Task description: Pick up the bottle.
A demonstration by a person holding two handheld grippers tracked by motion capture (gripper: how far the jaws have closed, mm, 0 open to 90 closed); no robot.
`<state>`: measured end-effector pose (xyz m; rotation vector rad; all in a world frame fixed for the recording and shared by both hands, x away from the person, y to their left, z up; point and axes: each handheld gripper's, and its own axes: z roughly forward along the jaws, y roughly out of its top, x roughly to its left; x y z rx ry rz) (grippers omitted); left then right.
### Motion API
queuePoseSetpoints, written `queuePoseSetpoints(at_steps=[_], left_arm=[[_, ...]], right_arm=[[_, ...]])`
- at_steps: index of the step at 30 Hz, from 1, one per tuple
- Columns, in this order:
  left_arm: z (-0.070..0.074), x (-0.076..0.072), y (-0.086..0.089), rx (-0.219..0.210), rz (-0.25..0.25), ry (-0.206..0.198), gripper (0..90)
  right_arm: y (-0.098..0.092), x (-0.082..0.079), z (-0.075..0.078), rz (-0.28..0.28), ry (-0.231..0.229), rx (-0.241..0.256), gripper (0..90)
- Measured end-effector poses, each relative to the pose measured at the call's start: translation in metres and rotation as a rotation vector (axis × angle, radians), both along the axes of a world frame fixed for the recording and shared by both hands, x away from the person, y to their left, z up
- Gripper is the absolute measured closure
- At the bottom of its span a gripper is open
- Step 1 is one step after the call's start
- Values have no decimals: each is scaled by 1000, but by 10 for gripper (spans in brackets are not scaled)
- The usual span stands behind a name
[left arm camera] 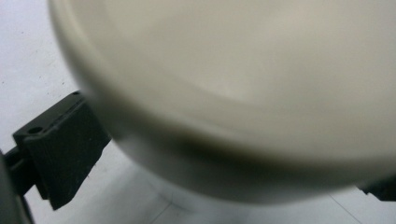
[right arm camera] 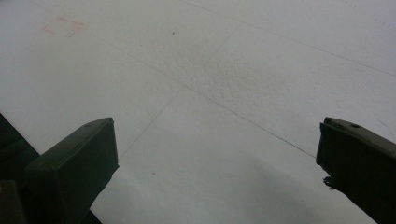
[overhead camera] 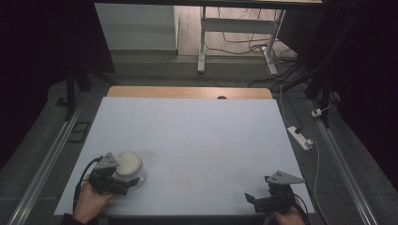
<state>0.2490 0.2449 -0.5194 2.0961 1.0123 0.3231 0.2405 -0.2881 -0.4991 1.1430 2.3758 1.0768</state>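
Note:
A cream-white round bowl stands on the white table top near its front left corner. My left gripper sits right at the bowl's near side, held by a hand. In the left gripper view the bowl looms very close and blurred, and the left gripper has its jaws wide apart, one on each side of the bowl's lower part. I cannot tell whether the pads touch it. My right gripper rests near the front right edge; it is open over bare table.
A wooden strip runs along the table's far edge. A power strip and cables lie on the floor to the right. Desk legs stand beyond the table. A faint reddish mark shows on the sheet.

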Motion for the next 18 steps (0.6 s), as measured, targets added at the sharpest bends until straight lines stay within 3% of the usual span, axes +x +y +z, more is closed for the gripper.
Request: queuePoseSetpoints(at_steps=[18], left_arm=[[4,2,-6,30,-20,-25,65]], right_arm=[[0,0,0,4,0,-5,0]])
